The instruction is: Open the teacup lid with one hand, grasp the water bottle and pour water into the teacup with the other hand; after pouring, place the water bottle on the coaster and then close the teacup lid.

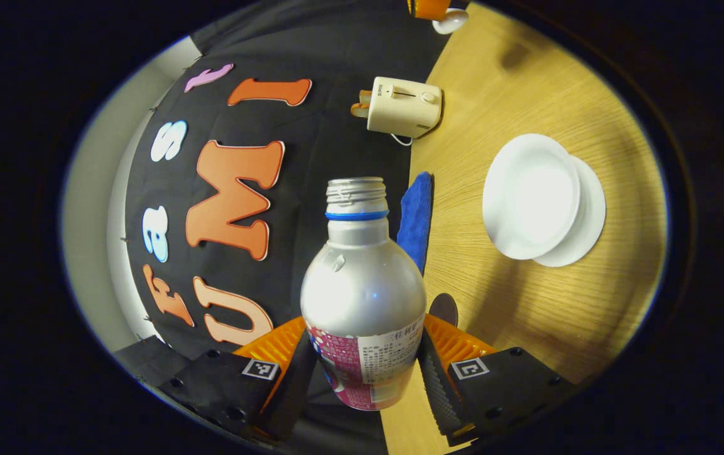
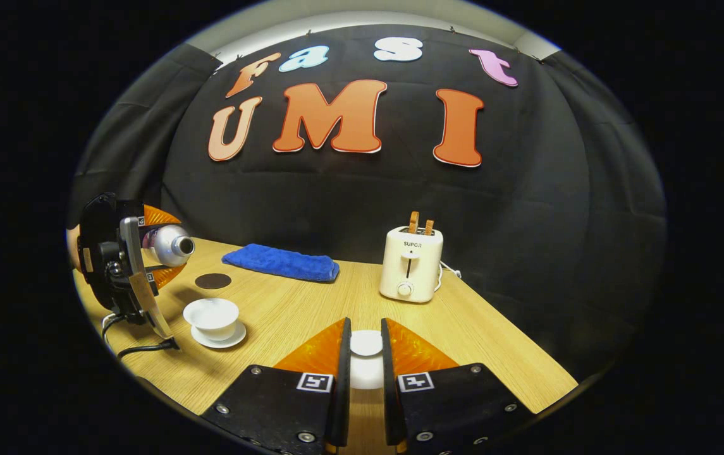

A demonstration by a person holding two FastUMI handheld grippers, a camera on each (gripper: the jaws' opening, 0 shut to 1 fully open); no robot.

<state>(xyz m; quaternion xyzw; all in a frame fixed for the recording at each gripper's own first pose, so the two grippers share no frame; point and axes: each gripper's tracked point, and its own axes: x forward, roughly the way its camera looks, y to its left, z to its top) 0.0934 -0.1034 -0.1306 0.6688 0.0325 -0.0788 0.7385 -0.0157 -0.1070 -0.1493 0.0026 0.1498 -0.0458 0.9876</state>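
The left gripper (image 1: 367, 373) pinches the silver water bottle (image 1: 362, 297), which is tipped sideways with its uncapped mouth above the open teacup (image 2: 211, 314) on its saucer (image 2: 219, 336) near the tabletop's left edge. Behind the cup lies the dark coaster (image 2: 213, 280). The right gripper (image 2: 365, 360) clamps the white teacup lid (image 2: 367, 343) above the tabletop (image 2: 311, 303), between a blue towel (image 2: 281, 262) and a toaster (image 2: 410, 265) at the back edge.

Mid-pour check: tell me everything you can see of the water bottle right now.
The water bottle is silver metal with a threaded, uncapped neck, a blue ring beneath it and a pink-and-white label around its lower body. The left gripper clamps it at the label. In the right gripper view it lies tipped roughly level, mouth toward the teacup, above the table.
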